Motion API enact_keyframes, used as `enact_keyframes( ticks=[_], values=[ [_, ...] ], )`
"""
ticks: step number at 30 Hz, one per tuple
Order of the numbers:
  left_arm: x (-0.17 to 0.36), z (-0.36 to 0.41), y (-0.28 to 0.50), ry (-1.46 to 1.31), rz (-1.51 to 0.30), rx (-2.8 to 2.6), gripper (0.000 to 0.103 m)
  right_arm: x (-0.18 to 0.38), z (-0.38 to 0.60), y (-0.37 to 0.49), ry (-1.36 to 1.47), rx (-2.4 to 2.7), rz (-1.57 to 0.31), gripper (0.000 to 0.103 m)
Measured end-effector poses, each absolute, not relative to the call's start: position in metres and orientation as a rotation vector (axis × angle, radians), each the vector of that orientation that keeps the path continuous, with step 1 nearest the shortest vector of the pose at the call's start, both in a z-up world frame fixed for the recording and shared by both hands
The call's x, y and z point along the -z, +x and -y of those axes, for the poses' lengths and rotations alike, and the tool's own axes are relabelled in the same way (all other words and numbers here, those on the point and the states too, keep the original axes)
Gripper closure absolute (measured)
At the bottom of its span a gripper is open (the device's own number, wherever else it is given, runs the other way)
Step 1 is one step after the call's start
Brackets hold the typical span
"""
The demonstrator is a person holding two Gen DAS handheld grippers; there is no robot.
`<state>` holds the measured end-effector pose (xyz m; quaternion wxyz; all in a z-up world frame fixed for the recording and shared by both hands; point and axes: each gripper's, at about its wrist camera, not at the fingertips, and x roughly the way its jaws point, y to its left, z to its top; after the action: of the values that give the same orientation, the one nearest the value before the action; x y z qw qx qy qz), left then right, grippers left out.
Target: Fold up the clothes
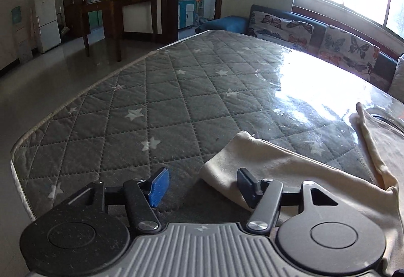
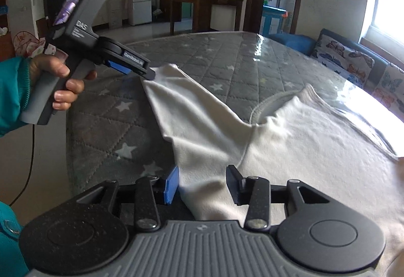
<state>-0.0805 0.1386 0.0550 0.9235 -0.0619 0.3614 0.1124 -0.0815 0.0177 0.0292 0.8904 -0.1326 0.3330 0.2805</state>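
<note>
Home living room: quilted mattress, butterfly-cushioned sofa behind it, white fridge (far wall) beyond.

Cream long-sleeved top, spread flat, neck opening up, sleeve possibly lifted

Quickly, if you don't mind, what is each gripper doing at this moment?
Left gripper: open, at the cuff of the cream long-sleeved cotton shirt, gripping nothing.
Right gripper: open, fingers either side of the sleeve's underarm, not clamped.

Soft matt cream cloth garment lies on quilted grey mattress under glossy clear plastic.
</note>
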Motion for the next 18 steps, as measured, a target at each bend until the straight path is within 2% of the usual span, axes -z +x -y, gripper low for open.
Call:
enact_keyframes(
  ticks=[11,18],
  values=[
    [-0.052,-0.134,-0.064,-0.033,-0.718,-0.264,0.038,-0.038,-0.03,-0.079,-0.244,-0.621,-0.672,0.06],
    [-0.053,-0.135,-0.055,-0.031,-0.718,-0.277,0.038,-0.025,-0.036,-0.078,-0.223,-0.653,-0.73,0.06]
  ],
)
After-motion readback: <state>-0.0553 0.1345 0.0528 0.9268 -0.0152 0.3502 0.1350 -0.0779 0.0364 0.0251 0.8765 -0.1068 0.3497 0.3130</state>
